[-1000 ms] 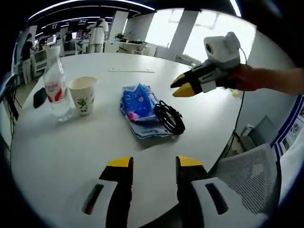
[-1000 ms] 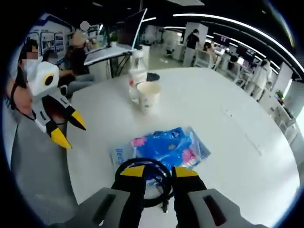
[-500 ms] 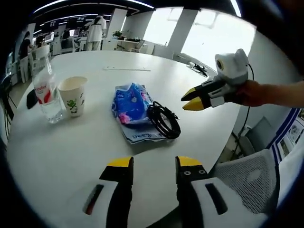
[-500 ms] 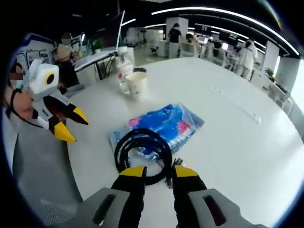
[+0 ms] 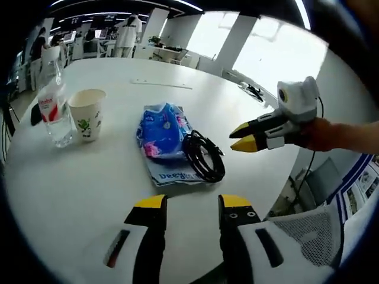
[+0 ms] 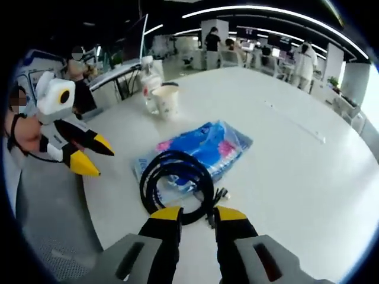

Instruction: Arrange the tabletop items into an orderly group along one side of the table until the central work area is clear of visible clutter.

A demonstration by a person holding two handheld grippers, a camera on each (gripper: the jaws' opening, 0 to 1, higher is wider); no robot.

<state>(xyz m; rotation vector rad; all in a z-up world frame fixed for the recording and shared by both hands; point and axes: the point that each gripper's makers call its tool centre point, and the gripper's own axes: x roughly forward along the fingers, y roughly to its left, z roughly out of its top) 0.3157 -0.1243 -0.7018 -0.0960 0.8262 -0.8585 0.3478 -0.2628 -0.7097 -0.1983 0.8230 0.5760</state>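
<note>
So on my feed the round white table (image 5: 77, 177) has a blue plastic tissue pack (image 5: 163, 131) around its middle, and I'm using that as my reference. A coiled black cable (image 5: 204, 155) lies partly on the pack's near edge, touching it. Beyond the pack stand a white paper cup with a green print (image 5: 86, 113) and, just beside it, a clear plastic water bottle with a red label (image 5: 52, 106). My left gripper (image 5: 186, 204) hovers short of the pack, jaws apart, holding nothing. My right gripper (image 6: 193, 212) sits just off the cable, also spread and empty.
</note>
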